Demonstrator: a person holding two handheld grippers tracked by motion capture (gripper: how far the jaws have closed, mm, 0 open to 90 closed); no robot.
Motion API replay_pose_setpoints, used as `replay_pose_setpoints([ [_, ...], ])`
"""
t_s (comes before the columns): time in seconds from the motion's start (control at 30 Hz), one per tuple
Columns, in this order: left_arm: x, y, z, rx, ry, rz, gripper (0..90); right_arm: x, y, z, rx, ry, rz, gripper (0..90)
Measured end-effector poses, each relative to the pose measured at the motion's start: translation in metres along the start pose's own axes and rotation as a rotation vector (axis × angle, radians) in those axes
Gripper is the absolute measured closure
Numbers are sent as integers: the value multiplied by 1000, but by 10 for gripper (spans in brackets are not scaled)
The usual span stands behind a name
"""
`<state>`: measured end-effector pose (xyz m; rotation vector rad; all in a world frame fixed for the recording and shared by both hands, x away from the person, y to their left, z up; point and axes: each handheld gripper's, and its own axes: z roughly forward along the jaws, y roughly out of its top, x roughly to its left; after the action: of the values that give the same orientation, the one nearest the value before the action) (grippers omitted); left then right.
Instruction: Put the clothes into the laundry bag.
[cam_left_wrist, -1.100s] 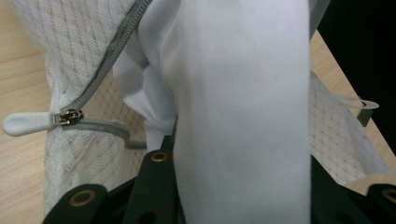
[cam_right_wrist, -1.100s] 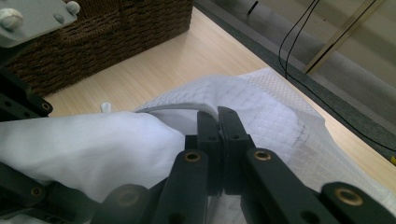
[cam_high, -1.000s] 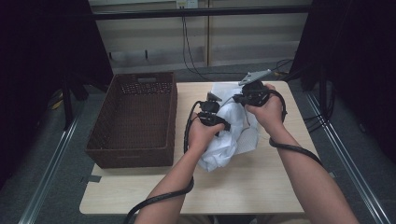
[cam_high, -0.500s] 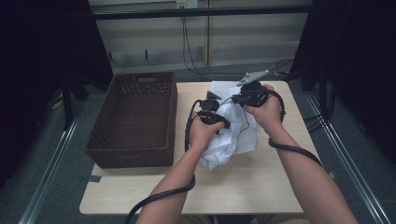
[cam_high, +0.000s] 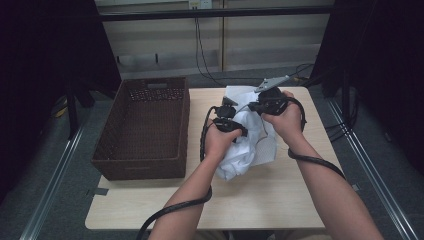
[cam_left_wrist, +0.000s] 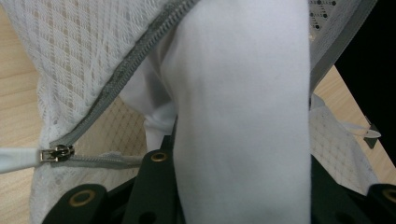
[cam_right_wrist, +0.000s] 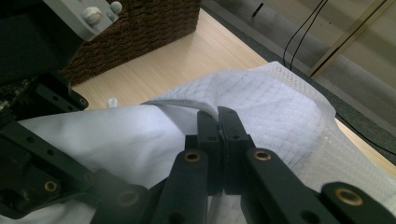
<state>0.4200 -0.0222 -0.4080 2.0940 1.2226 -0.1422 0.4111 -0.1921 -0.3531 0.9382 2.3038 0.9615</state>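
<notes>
No readable text or labels anywhere.

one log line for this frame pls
left gripper: shut on white garment | right gripper: shut on mesh bag edge | zipper: open | wicker basket: untouched

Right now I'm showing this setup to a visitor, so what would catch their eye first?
The white garment bunched at the middle of the table, half inside a white mesh laundry bag with a grey zipper. Both claws work it: the left claw holds a thick fold of the garment, the right claw is pinched on the bag's edge. A dark wicker basket sits to the left.
</notes>
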Motion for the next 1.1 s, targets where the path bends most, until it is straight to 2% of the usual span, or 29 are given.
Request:
replay_pose_setpoints([
  [0.07,-1,0,1,-10,1,-15,688,-1,-1,0,-4,4,-6,893],
  [0.1,0,1,1,-1,4,-1,687,0,-1,0,-1,1,-4,893],
  [0.17,1,1,1,-1,6,-1,688,0,-1,1,-7,2,-6,893],
  [0.2,-2,1,3,-33,5,-48,687,0,-1,0,-7,4,-3,893],
  [0.23,-1,1,3,-33,4,-50,688,0,-2,1,-6,3,-6,894],
  [0.27,2,2,1,-4,4,-15,687,0,-2,1,-4,9,-1,893],
  [0.37,3,2,1,2,12,-5,687,1,-3,1,-2,7,-2,893],
  [0.47,4,2,1,0,12,-10,687,1,-3,1,-3,8,-1,893],
  [0.5,0,2,3,-42,11,-57,687,1,-3,1,-2,7,-2,893],
  [0.57,3,3,1,-9,11,-15,687,1,-2,0,-5,10,-1,893],
  [0.67,3,4,2,-15,6,-31,686,1,-2,1,-9,10,-6,893],
  [0.73,1,4,5,-42,10,-65,686,1,-2,1,-7,11,-8,893],
  [0.77,1,4,6,-46,10,-66,686,2,-2,1,-7,9,-9,893],
  [0.8,4,4,4,-16,10,-29,685,2,-3,1,-6,11,-4,893],
  [0.9,4,4,6,-18,9,-31,684,1,-4,2,-12,16,-11,893],
  [0.93,2,4,8,-33,6,-59,684,1,-4,2,-11,16,-10,893],
  [1.1,4,6,9,-15,9,-34,683,0,-4,0,-8,14,-7,893],
])
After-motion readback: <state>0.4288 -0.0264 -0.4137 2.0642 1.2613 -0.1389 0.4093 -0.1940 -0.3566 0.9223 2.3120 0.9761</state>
